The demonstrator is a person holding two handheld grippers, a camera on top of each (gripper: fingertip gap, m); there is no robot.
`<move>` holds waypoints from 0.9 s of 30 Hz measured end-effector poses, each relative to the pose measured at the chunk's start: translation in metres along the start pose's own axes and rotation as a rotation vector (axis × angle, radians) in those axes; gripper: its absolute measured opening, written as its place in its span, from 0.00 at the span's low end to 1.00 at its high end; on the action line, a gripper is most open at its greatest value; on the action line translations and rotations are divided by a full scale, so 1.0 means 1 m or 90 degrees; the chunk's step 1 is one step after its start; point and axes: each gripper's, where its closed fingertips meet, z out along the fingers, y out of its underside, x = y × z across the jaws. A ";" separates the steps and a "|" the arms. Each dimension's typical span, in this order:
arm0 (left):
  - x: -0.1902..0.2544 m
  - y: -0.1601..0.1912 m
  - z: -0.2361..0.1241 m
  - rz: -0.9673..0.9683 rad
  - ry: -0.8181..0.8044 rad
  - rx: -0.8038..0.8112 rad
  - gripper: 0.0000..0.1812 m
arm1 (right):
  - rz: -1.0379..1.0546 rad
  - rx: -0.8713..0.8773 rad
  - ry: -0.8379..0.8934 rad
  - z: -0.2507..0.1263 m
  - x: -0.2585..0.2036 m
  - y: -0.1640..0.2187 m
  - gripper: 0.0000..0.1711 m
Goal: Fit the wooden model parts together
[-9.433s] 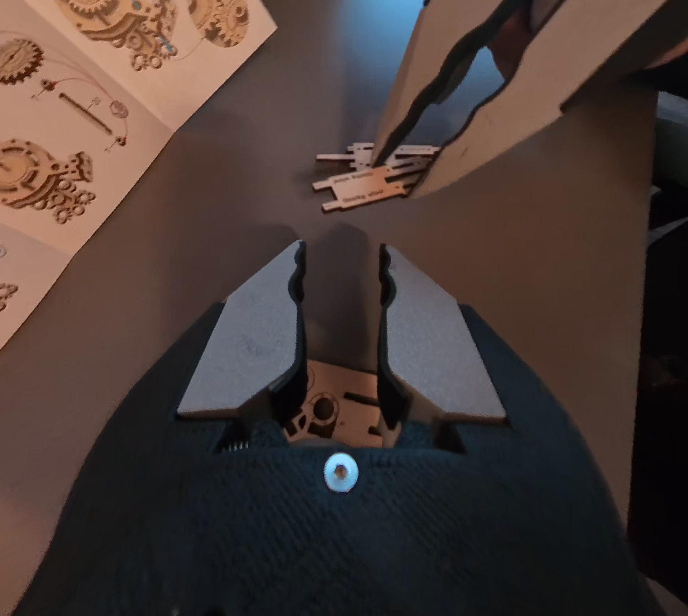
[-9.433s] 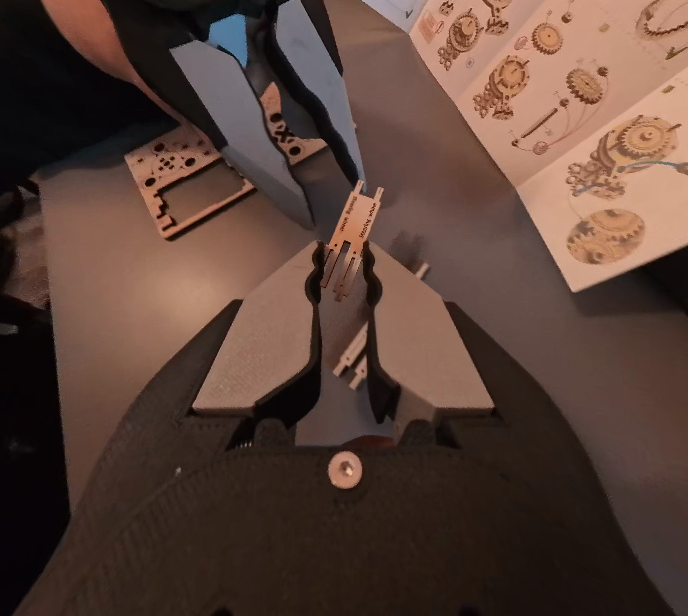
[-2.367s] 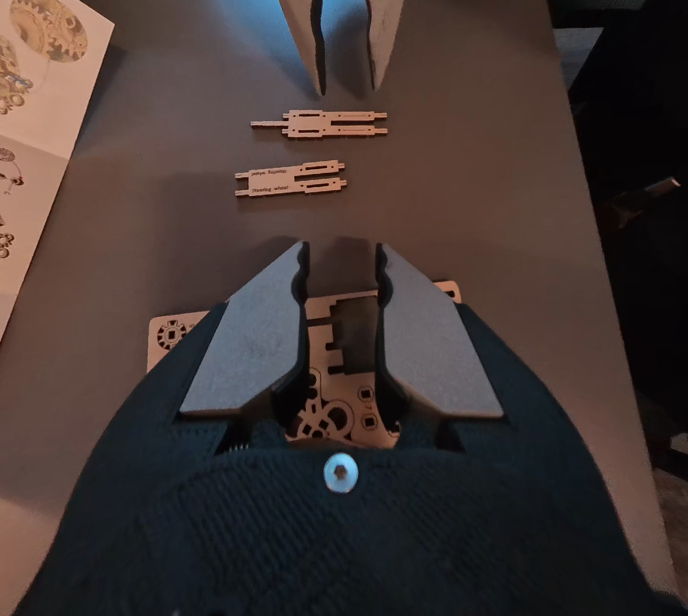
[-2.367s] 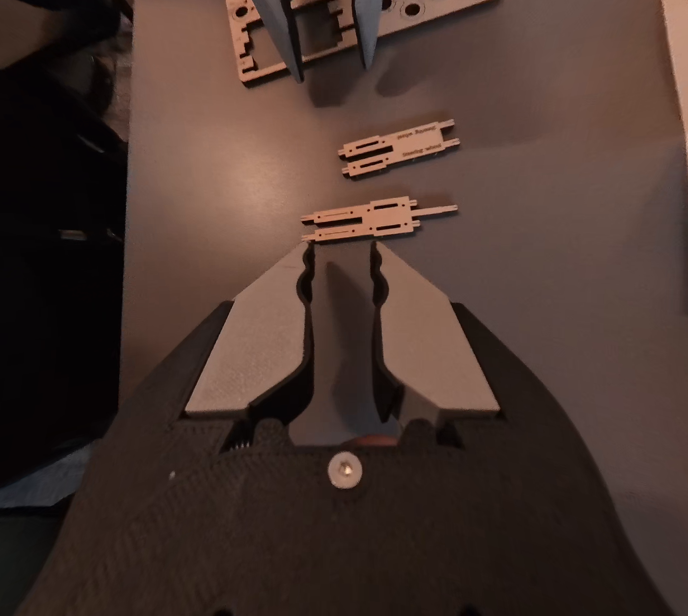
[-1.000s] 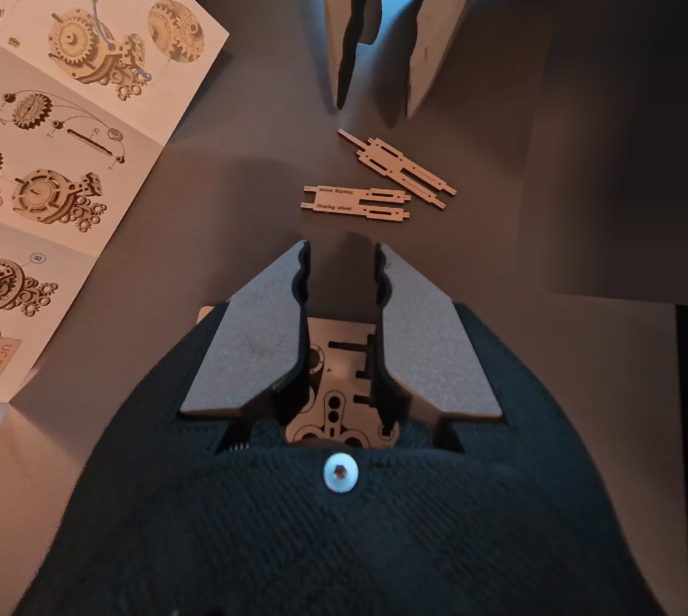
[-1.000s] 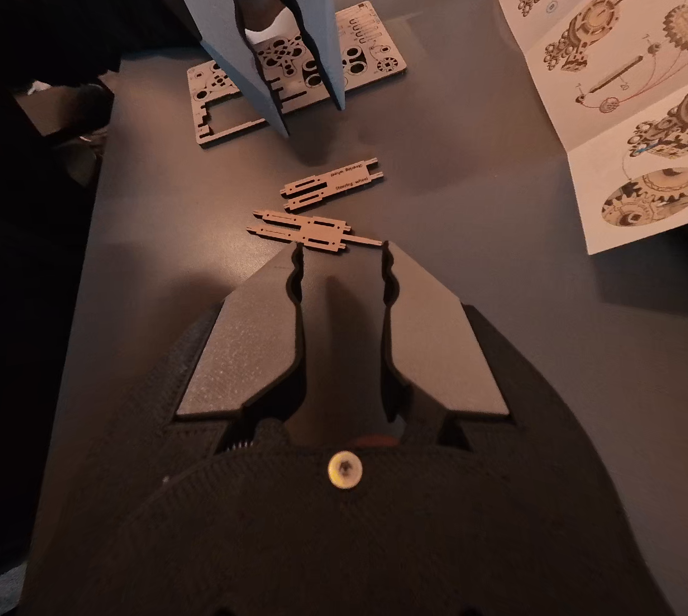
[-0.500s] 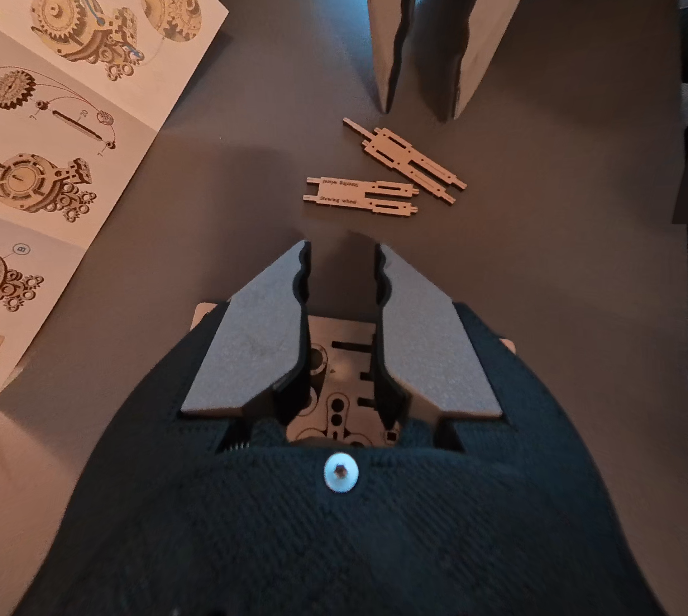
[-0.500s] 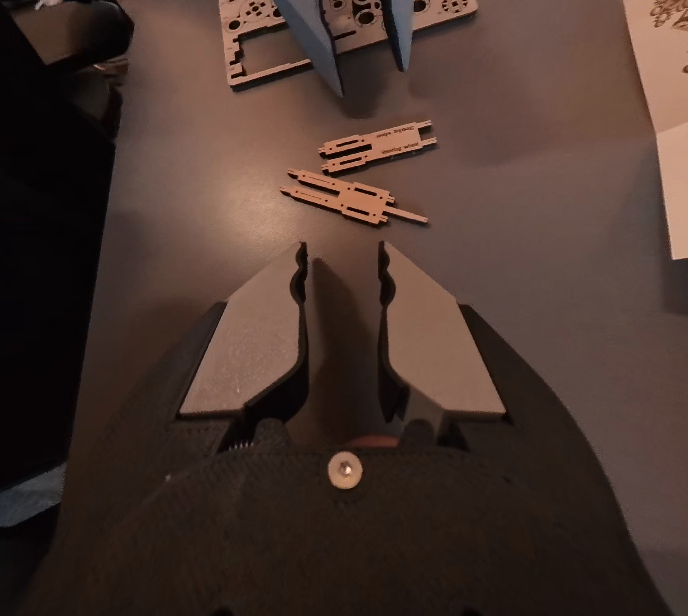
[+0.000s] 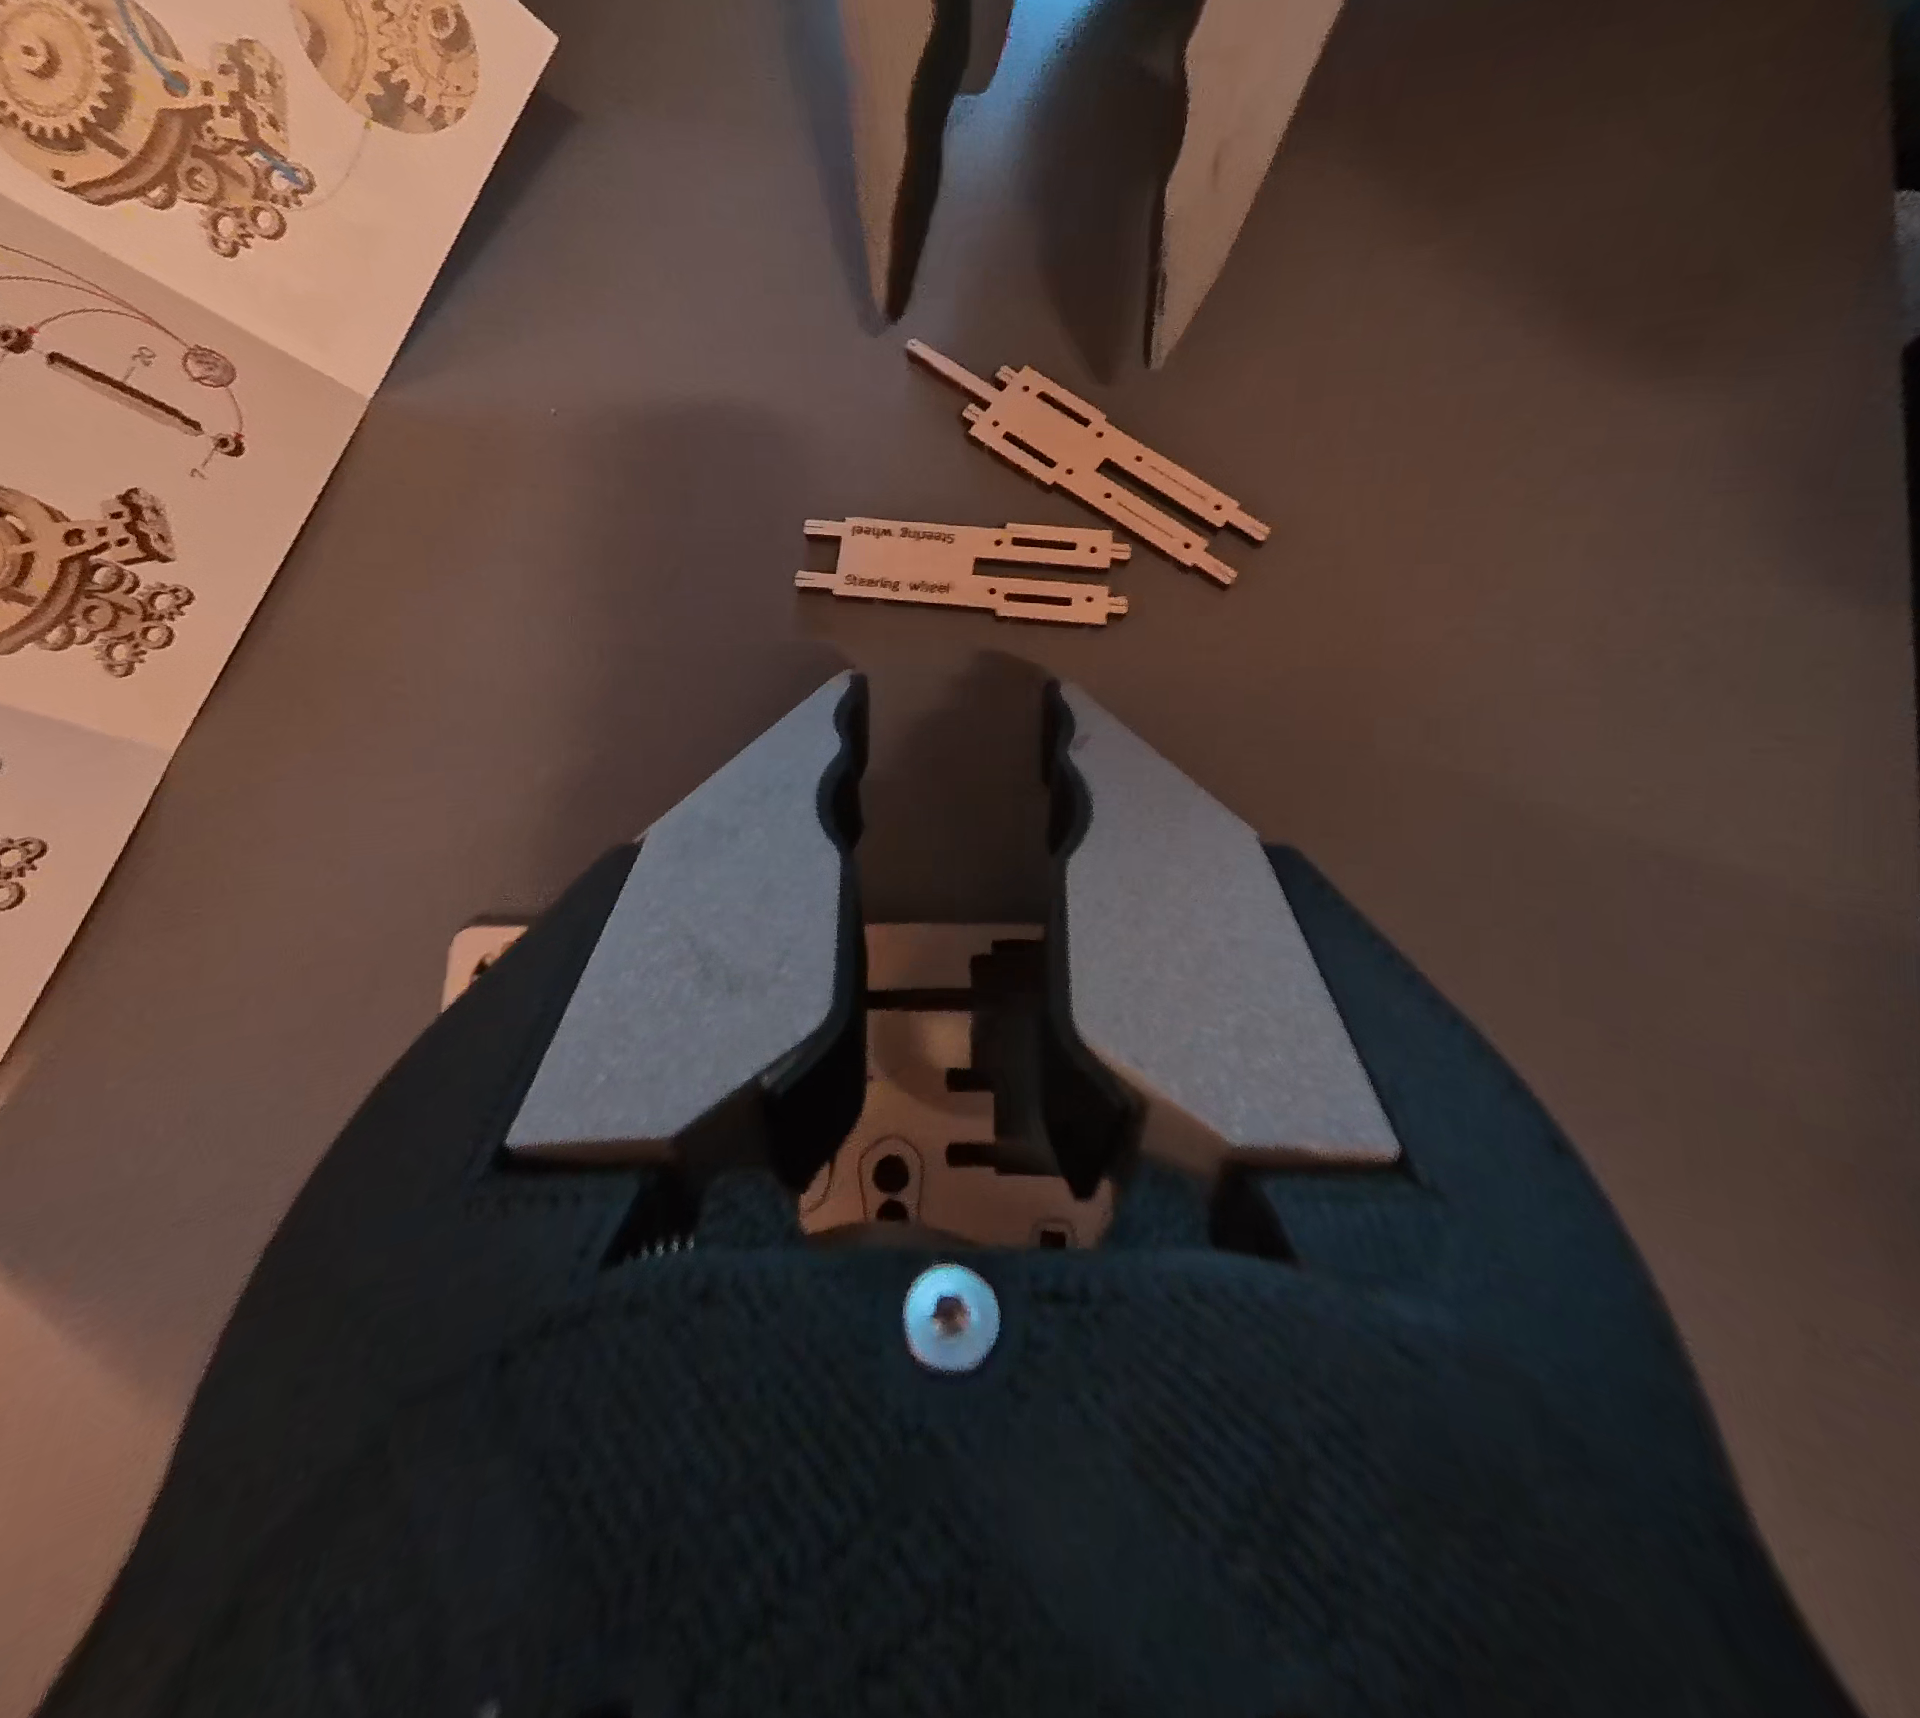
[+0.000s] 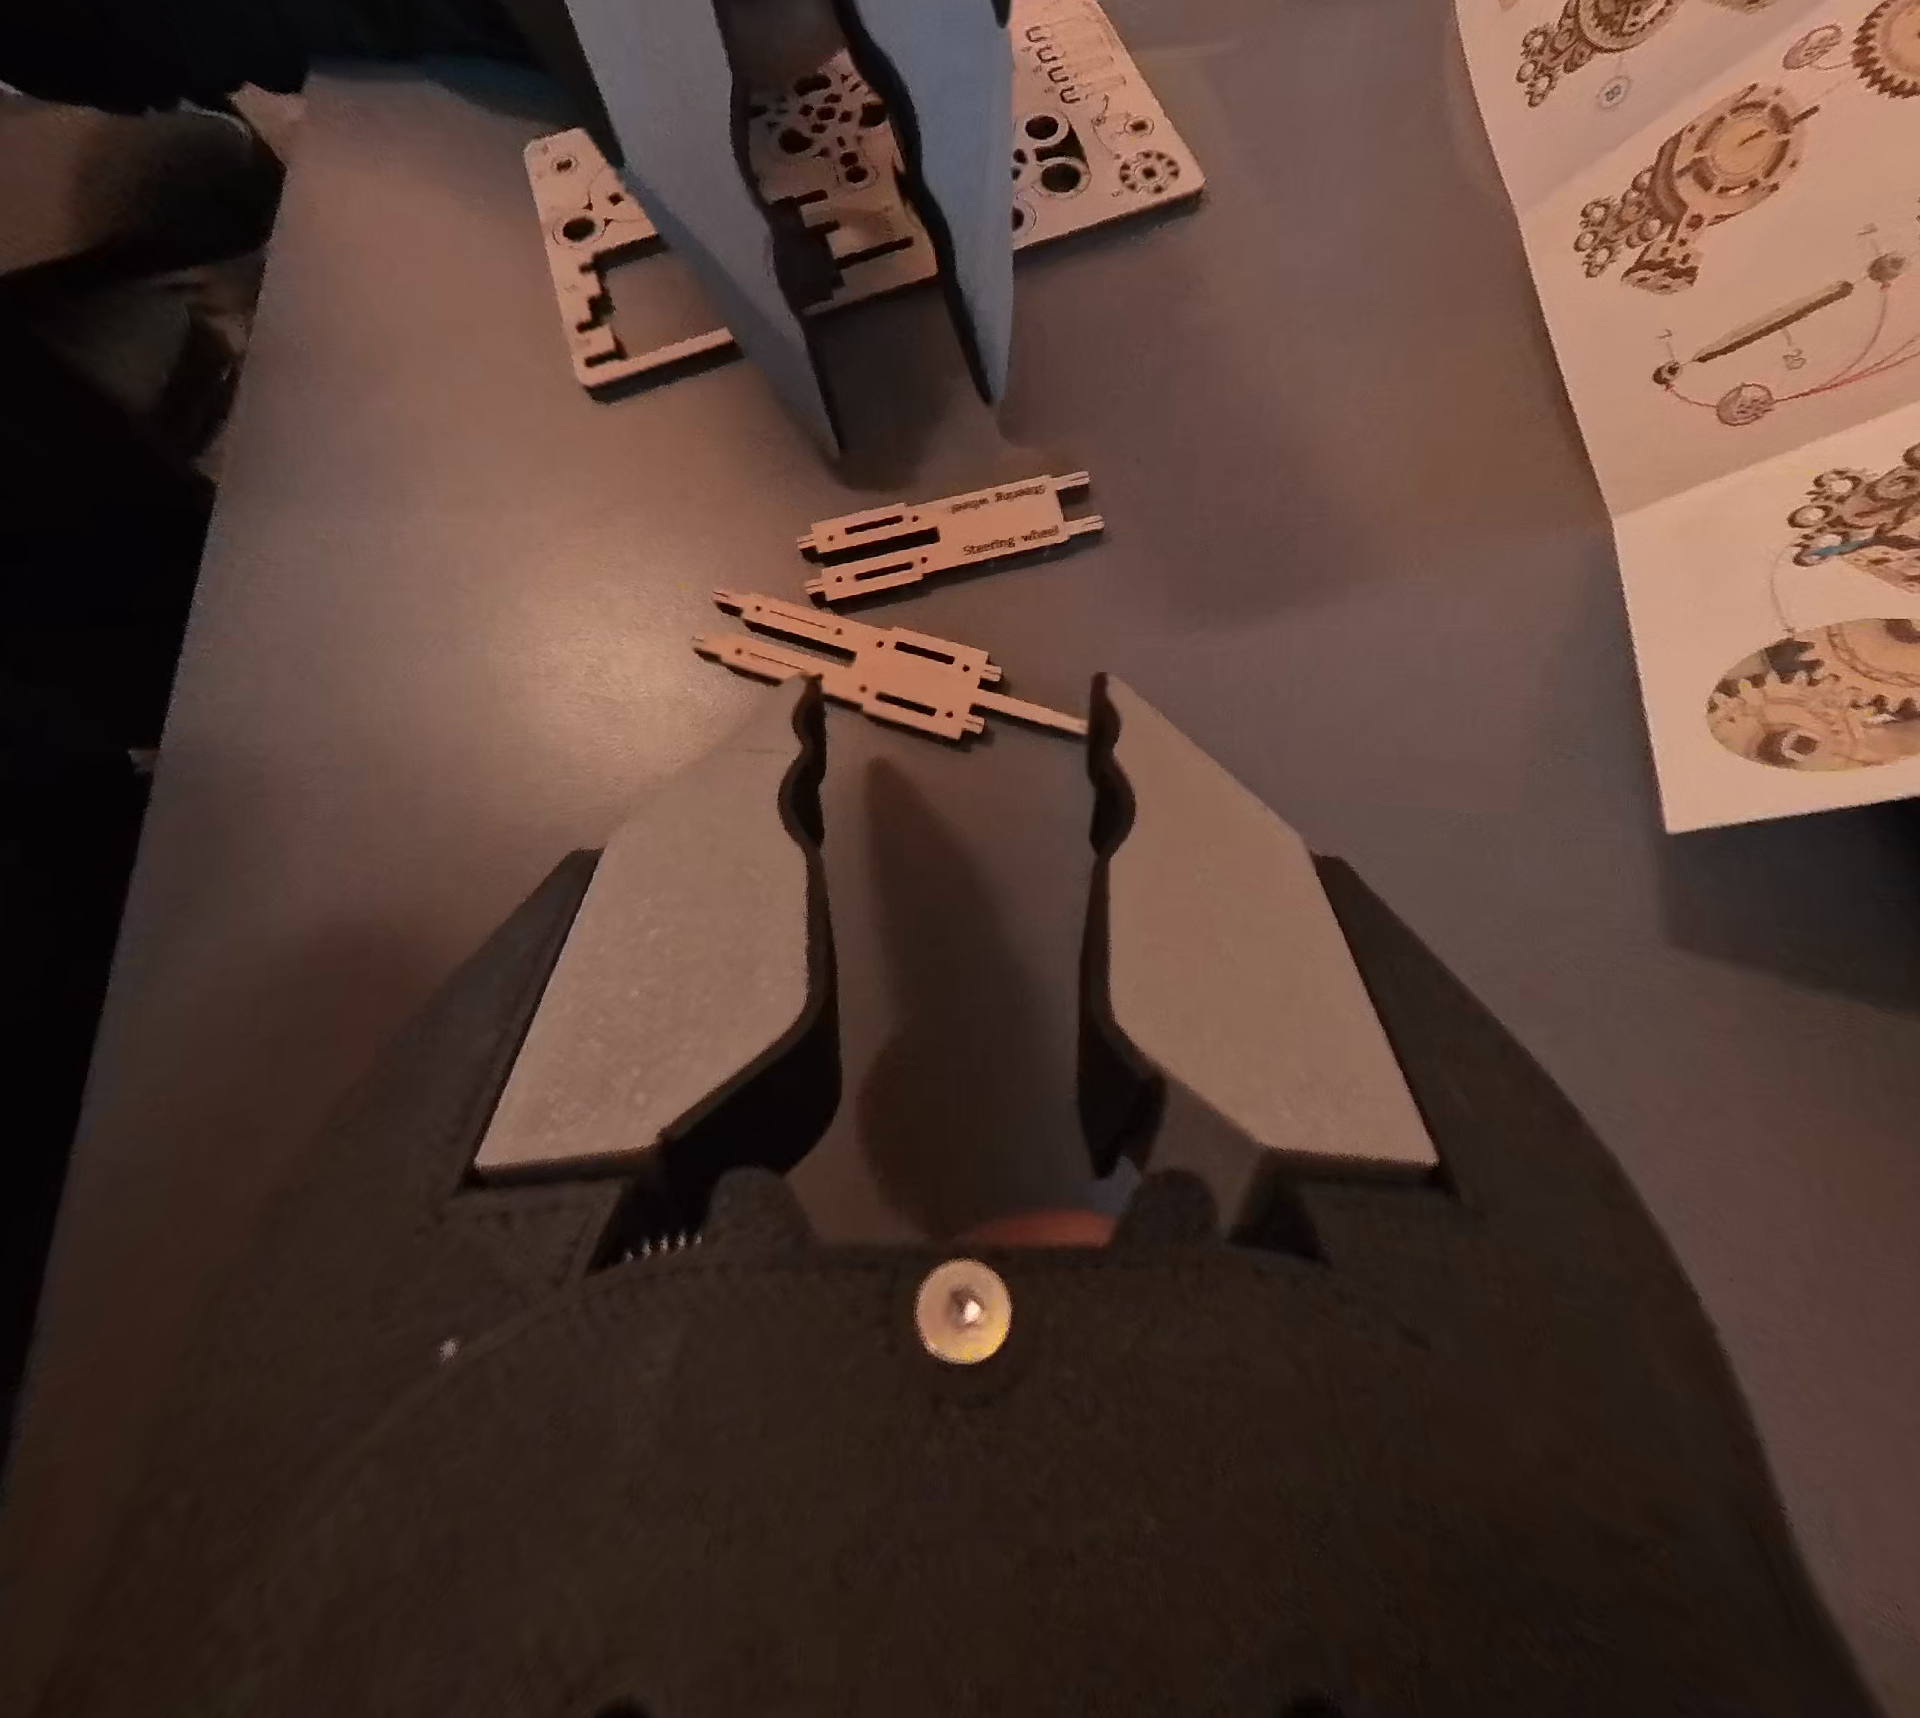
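Two pairs of flat slotted wooden strips lie on the grey table. The lettered pair lies just ahead of my left gripper, which is open and empty. The slanted pair lies beyond it. My right gripper is open and empty, with its tips at either side of the slanted pair's near end. It also shows in the left wrist view, tips low by the table. The left gripper shows in the right wrist view, just behind the lettered pair.
A wooden cut-out sheet lies under and behind the left gripper, and part of it shows between the jaws in the left wrist view. A folded instruction sheet lies at one side. A dark sleeve fills the right wrist view's far left. There is about 7 centimeters between the tips of the two grippers.
My right gripper has moved forward to the slanted pair and its jaws stand a little wider. My left gripper has hardly moved and stays open.
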 end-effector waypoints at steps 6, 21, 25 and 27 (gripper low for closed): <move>0.003 0.001 0.001 0.011 0.000 -0.007 0.17 | 0.024 0.001 -0.035 0.010 -0.004 -0.004 0.36; 0.000 0.003 0.001 -0.001 0.003 -0.005 0.17 | -0.051 -0.098 -0.108 -0.007 -0.038 0.024 0.29; -0.001 0.004 0.001 -0.003 0.002 -0.005 0.17 | -0.058 -0.101 -0.181 -0.010 -0.060 0.026 0.27; -0.001 0.004 0.000 -0.001 0.002 -0.006 0.17 | -0.063 -0.093 -0.201 -0.013 -0.066 0.023 0.23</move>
